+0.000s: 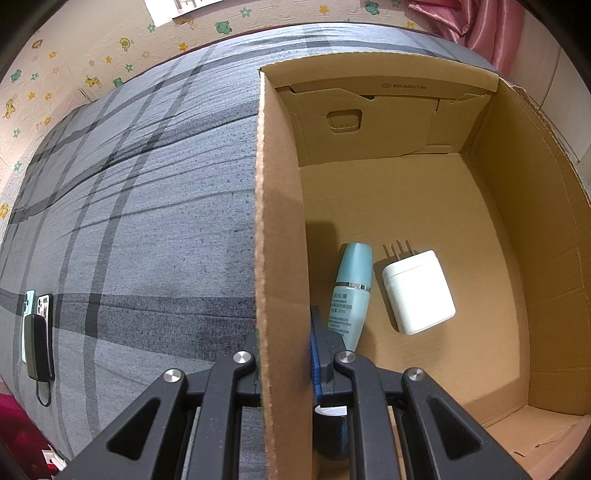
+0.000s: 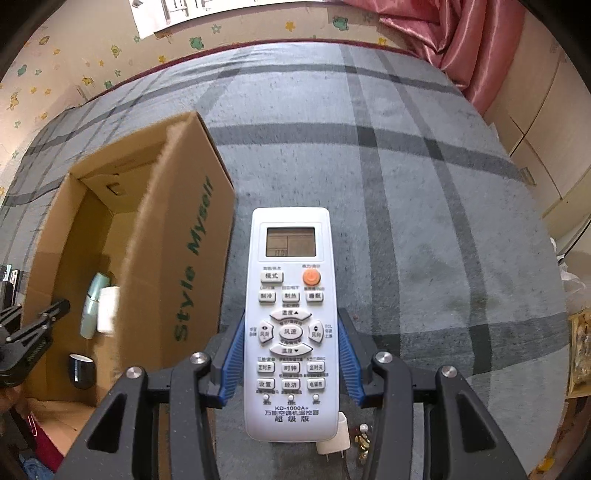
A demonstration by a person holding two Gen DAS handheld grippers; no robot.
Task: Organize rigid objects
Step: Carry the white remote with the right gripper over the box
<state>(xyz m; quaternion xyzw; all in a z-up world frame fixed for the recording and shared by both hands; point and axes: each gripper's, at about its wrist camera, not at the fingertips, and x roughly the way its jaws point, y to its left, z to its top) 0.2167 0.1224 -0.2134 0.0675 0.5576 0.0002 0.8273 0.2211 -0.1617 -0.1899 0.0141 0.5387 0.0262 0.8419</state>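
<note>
An open cardboard box [image 1: 498, 229] lies on a grey plaid bedspread [image 1: 147, 221]. Inside it lie a teal bottle [image 1: 351, 291], a white charger plug [image 1: 419, 291] and a dark round jar [image 1: 330, 432]. My left gripper [image 1: 284, 354] is shut on the box's left wall [image 1: 279, 221], one finger on each side. The box also shows in the right wrist view [image 2: 177, 236] at left. My right gripper [image 2: 291, 354] is shut on a white air-conditioner remote [image 2: 291, 321] and holds it above the bedspread, right of the box.
Two phones and a dark power bank [image 1: 37, 332] lie at the bed's left edge. A small white plug [image 2: 334, 439] and a small gold item [image 2: 362, 441] lie under the remote. A pink curtain [image 2: 443, 33] and a papered wall stand behind the bed.
</note>
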